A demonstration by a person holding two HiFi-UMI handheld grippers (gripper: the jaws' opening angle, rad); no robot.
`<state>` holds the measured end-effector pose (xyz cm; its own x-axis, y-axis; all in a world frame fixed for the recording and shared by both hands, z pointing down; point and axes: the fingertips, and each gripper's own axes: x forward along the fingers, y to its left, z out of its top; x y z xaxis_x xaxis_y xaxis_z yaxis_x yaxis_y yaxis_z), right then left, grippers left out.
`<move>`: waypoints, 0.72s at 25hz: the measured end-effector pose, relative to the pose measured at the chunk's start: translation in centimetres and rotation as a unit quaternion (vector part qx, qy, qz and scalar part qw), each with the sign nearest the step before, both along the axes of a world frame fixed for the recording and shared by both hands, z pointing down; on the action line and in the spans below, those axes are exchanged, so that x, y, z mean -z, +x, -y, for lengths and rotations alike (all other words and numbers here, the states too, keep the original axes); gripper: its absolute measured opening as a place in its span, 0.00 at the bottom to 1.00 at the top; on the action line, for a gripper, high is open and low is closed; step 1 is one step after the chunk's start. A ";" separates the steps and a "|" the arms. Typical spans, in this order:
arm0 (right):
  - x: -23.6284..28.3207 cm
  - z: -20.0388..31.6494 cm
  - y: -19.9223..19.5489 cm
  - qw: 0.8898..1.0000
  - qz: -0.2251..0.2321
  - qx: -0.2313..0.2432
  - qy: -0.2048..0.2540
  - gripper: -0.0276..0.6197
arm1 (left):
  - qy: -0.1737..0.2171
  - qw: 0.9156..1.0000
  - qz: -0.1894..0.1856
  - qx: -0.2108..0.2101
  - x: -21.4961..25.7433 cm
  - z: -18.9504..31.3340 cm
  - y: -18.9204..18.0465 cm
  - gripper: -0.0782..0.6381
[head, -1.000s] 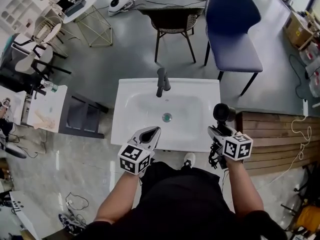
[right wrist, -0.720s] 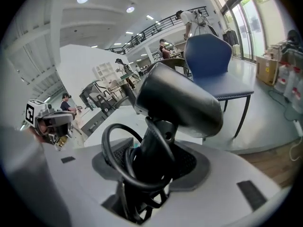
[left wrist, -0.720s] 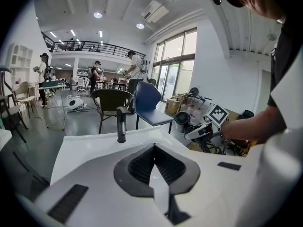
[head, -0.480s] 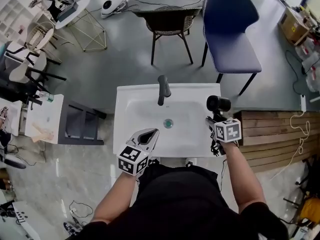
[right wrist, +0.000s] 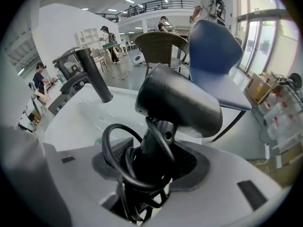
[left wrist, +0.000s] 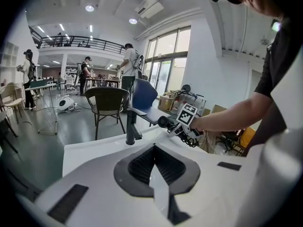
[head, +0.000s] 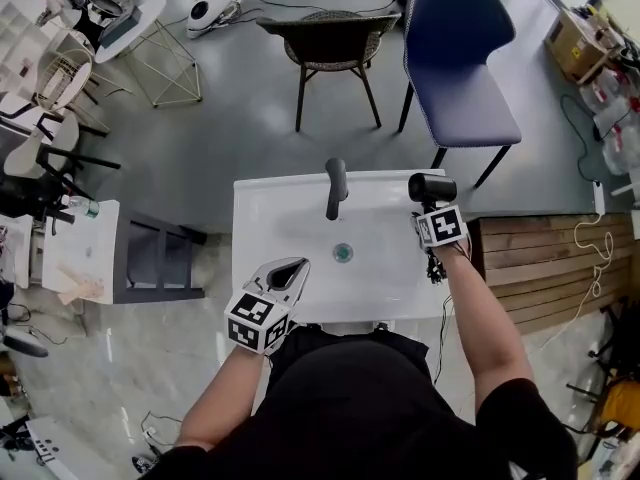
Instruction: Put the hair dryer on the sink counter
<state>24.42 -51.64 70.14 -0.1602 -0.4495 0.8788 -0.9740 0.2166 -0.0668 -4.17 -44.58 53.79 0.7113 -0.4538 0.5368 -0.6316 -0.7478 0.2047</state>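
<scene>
A black hair dryer [head: 430,188] with its cord looped round the handle is in my right gripper [head: 431,211], which is shut on that handle. It hangs over the back right corner of the white sink counter [head: 262,200], right of the black faucet [head: 336,188]. In the right gripper view the hair dryer [right wrist: 180,98] points left above the basin, and the right gripper [right wrist: 151,161] clamps the handle among the cord loops. My left gripper [head: 291,269] hovers at the sink's front edge, shut and holding nothing. From the left gripper [left wrist: 154,167] the faucet [left wrist: 130,126] and the hair dryer [left wrist: 163,122] show ahead.
A blue chair [head: 455,58] and a wicker chair [head: 335,38] stand behind the sink. A wooden slatted bench [head: 540,268] is right of it and a grey stand [head: 160,258] left of it. The drain [head: 343,253] sits mid-basin.
My right gripper has carried the hair dryer away from me along the sink's right side, toward the back right corner. The left gripper has stayed near the front edge.
</scene>
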 end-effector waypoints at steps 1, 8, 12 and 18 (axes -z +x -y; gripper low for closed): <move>-0.4 0.3 0.0 1.000 -0.014 0.005 -0.005 0.39 | -0.001 1.000 0.000 0.001 0.0 0.1 -0.4 0.11; -2.1 1.4 0.6 0.997 -0.075 0.013 -0.031 0.39 | -0.006 1.000 -0.005 0.022 -0.3 0.6 -2.1 0.11; -2.6 2.1 0.4 0.997 -0.079 0.018 -0.016 0.39 | -0.006 0.999 -0.009 0.040 -0.2 0.7 -3.0 0.11; -2.7 2.3 0.6 0.996 -0.085 0.011 -0.010 0.40 | -0.010 0.998 -0.009 0.067 -0.4 1.0 -4.3 0.11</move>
